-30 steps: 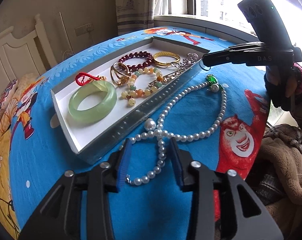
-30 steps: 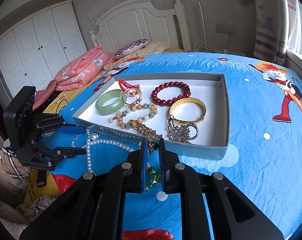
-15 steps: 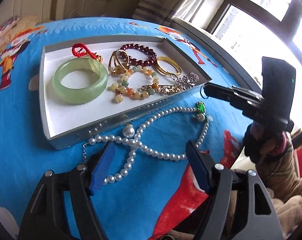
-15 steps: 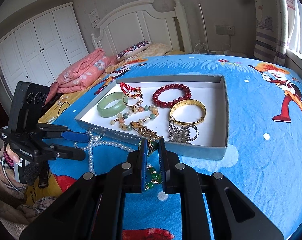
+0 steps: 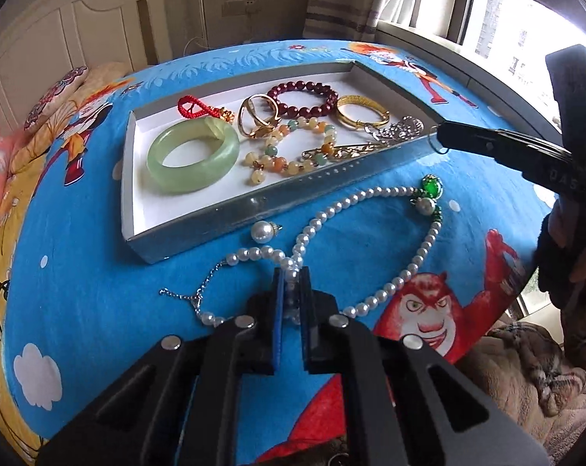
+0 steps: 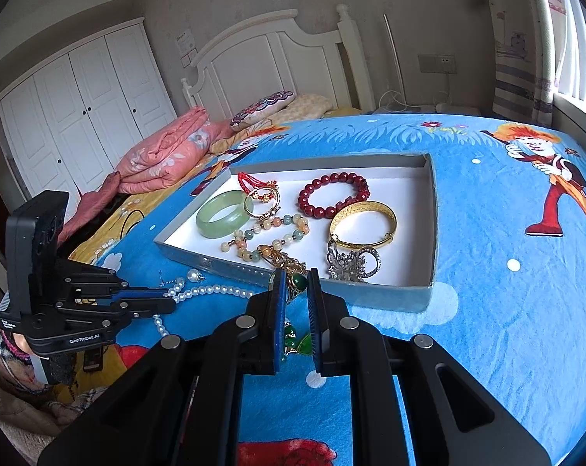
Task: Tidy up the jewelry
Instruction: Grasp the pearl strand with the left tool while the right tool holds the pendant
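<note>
Pearl necklace pinched in level left tool, on bedspread

The left gripper reaches low and forward, jaws pinched nearly together on a strand of pearls. The right gripper stretches forward, jaws narrowly parted around a green pendant, its handle gripped in a gloved hand.
</note>
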Demonstrator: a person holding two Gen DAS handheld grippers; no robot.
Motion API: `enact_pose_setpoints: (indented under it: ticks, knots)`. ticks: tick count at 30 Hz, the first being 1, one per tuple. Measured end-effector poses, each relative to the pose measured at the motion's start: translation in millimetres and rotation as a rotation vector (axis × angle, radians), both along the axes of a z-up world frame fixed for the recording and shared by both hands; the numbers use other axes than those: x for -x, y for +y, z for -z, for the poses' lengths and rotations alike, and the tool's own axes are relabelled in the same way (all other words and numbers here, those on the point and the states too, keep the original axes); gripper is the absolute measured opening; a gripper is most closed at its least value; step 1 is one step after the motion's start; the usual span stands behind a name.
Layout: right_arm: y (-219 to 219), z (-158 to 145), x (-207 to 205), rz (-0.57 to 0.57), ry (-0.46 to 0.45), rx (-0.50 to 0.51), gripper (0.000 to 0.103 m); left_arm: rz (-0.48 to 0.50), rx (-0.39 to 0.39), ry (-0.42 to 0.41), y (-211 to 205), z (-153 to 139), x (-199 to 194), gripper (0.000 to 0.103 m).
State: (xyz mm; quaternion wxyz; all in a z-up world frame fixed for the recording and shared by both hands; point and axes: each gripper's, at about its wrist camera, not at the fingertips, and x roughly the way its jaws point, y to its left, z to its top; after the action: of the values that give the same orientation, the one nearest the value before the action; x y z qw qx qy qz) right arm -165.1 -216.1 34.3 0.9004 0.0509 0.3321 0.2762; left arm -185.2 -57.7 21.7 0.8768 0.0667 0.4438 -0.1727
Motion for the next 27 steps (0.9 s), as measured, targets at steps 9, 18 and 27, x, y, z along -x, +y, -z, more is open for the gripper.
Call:
enact_pose_setpoints:
  ticks: [9,18,27]
  knots:
    - [-9.9,-2.2,1.8,0.037,-0.009,-0.010,0.013,0.130,0.185,-0.075,-35.1,-52.9,-9.2,0.007]
    - [-25.2,-2.3,9.2,0.071,-0.019,-0.007,0.013,0.218,0.291,-0.113,-72.0,-95.5,-30.3,0.007]
    - [-36.5,-12.8,15.1,0.095,-0.044,-0.023,0.013,0.252,0.298,-0.174,-87.8,-138.6,-40.3,0.007]
